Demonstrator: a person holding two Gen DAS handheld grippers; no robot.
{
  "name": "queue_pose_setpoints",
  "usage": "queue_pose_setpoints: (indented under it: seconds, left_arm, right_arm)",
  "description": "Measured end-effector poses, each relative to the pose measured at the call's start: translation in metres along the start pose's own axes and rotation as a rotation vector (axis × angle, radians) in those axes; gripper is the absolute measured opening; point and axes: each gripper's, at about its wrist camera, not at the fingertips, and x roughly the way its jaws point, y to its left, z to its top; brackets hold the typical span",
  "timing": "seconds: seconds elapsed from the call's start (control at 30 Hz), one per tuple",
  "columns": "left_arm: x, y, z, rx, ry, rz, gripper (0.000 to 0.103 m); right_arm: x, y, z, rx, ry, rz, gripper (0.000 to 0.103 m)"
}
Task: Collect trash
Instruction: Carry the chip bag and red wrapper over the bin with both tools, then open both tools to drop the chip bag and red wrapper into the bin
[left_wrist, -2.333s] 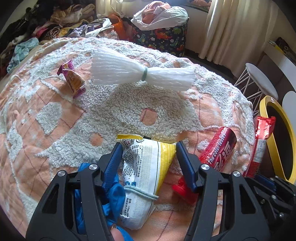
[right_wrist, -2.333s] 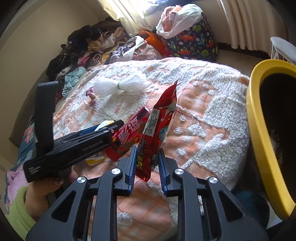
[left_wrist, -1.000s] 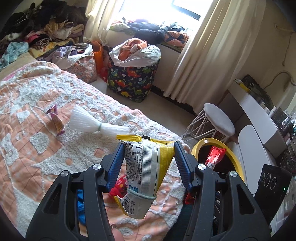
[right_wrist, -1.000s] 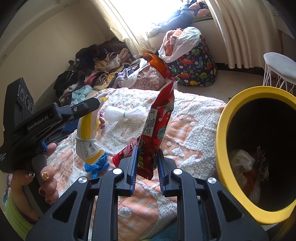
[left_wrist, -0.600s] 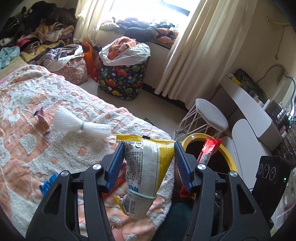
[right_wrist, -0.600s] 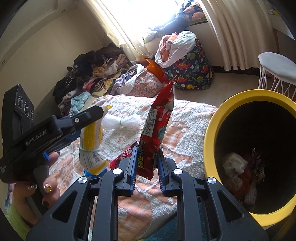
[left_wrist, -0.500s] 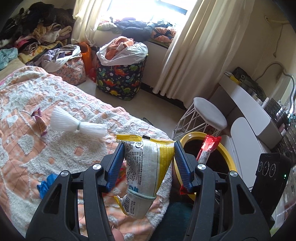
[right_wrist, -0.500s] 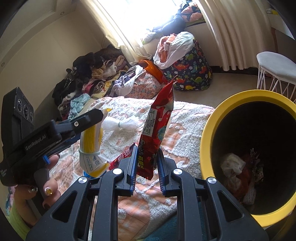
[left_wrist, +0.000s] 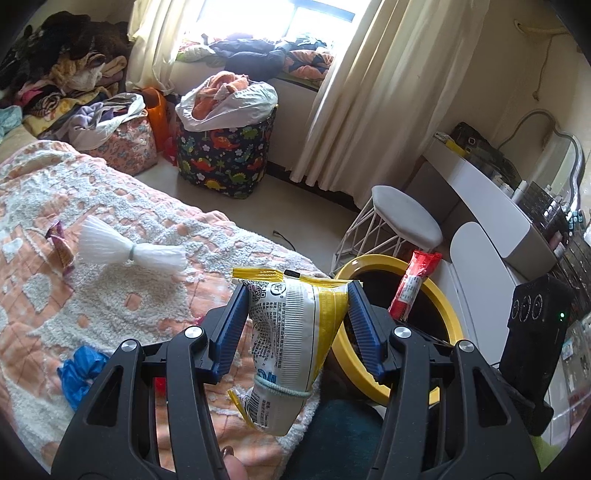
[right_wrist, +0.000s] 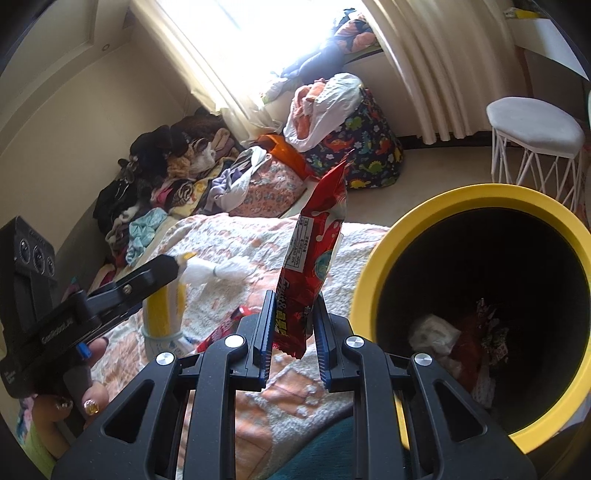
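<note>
My left gripper (left_wrist: 295, 317) is shut on a yellow and white snack bag (left_wrist: 291, 343) tied with a band, held above the bed's edge beside the yellow bin (left_wrist: 436, 295). My right gripper (right_wrist: 293, 328) is shut on a red wrapper (right_wrist: 314, 258), held upright just left of the bin's yellow rim (right_wrist: 373, 266); the wrapper also shows in the left wrist view (left_wrist: 415, 284). The bin holds several crumpled pieces of trash (right_wrist: 436, 332). On the orange and white bedspread (left_wrist: 129, 295) lie a white plastic bundle (left_wrist: 125, 251), a purple wrapper (left_wrist: 59, 243), a blue glove (left_wrist: 79, 373) and a red packet (right_wrist: 221, 328).
A white stool (left_wrist: 402, 221) stands beyond the bin. A dinosaur-print hamper (left_wrist: 225, 147) full of clothes stands by the curtain. Piles of clothes (left_wrist: 66, 92) lie at the bed's far side. A white desk (left_wrist: 487, 195) runs along the right wall.
Both grippers have moved right toward the yellow bin with their loads still held. The bin looks larger and nearer in both views, and the bed has slid left.
</note>
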Motion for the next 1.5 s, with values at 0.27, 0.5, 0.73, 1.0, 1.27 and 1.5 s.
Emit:
queue_pose_setpoints:
  seconds: [0.27, 0.5, 0.73, 1.0, 1.27, 1.5]
  left_arm:
    - [0.006, -0.018, -0.002, 0.036, 0.012, -0.018, 0.046]
    - [0.014, -0.033, -0.004, 0.065, 0.022, -0.032, 0.046]
    - [0.020, -0.047, -0.005, 0.094, 0.029, -0.048, 0.046]
    - [0.034, -0.064, -0.010, 0.127, 0.051, -0.066, 0.046]
    - [0.052, -0.082, -0.013, 0.153, 0.083, -0.088, 0.046]
    - [0.074, -0.096, -0.018, 0.174, 0.121, -0.102, 0.046]
  right_arm:
    - [-0.009, -0.024, 0.010, 0.040, -0.032, -0.040, 0.019]
    - [-0.017, -0.047, 0.018, 0.073, -0.062, -0.087, 0.019]
    - [-0.023, -0.066, 0.022, 0.086, -0.074, -0.124, 0.019]
    - [-0.026, -0.088, 0.024, 0.118, -0.076, -0.159, 0.019]
    - [-0.029, -0.109, 0.023, 0.158, -0.058, -0.181, 0.019]
    - [-0.025, -0.122, 0.021, 0.172, -0.007, -0.184, 0.019]
